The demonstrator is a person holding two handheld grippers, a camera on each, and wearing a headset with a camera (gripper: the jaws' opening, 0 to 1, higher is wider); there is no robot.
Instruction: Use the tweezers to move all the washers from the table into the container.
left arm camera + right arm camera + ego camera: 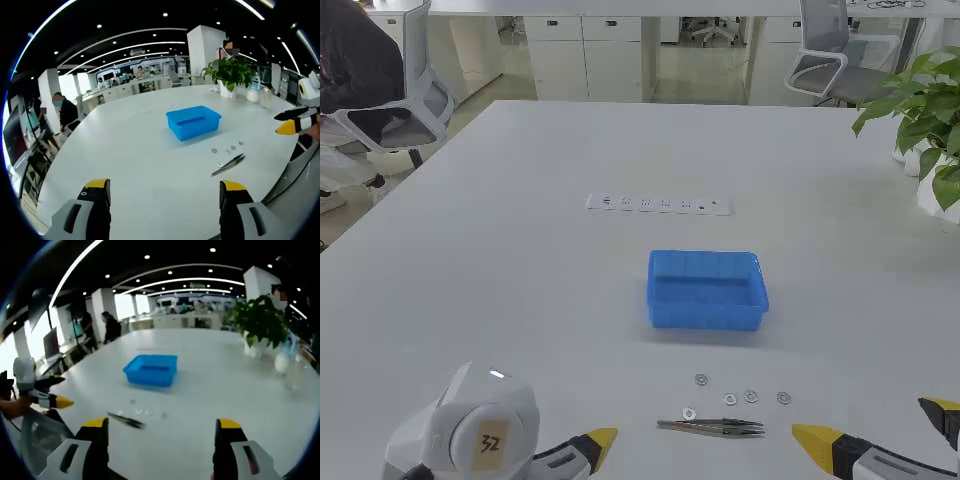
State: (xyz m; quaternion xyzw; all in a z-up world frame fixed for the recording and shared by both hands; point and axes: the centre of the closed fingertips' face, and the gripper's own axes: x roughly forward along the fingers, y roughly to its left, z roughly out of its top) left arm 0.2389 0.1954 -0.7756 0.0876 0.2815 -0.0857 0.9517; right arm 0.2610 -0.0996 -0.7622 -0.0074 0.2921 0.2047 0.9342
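A blue container [706,290] [193,121] [151,369] stands mid-table. Several small metal washers [750,396] [227,150] [140,411] lie scattered on the white table nearer to me than the container. Just in front of them lie the steel tweezers [712,427] [229,164] [126,420], flat on the table and touched by nothing. My left gripper [165,185] is open and empty at the table's near edge, left of the tweezers. At the near right, my right gripper [877,421] [161,423] is open and empty too.
A white power strip [658,204] lies beyond the container. A potted plant [925,110] [260,320] stands at the table's right side, with a bottle [282,362] beside it. Office chairs [400,90] stand past the far left corner.
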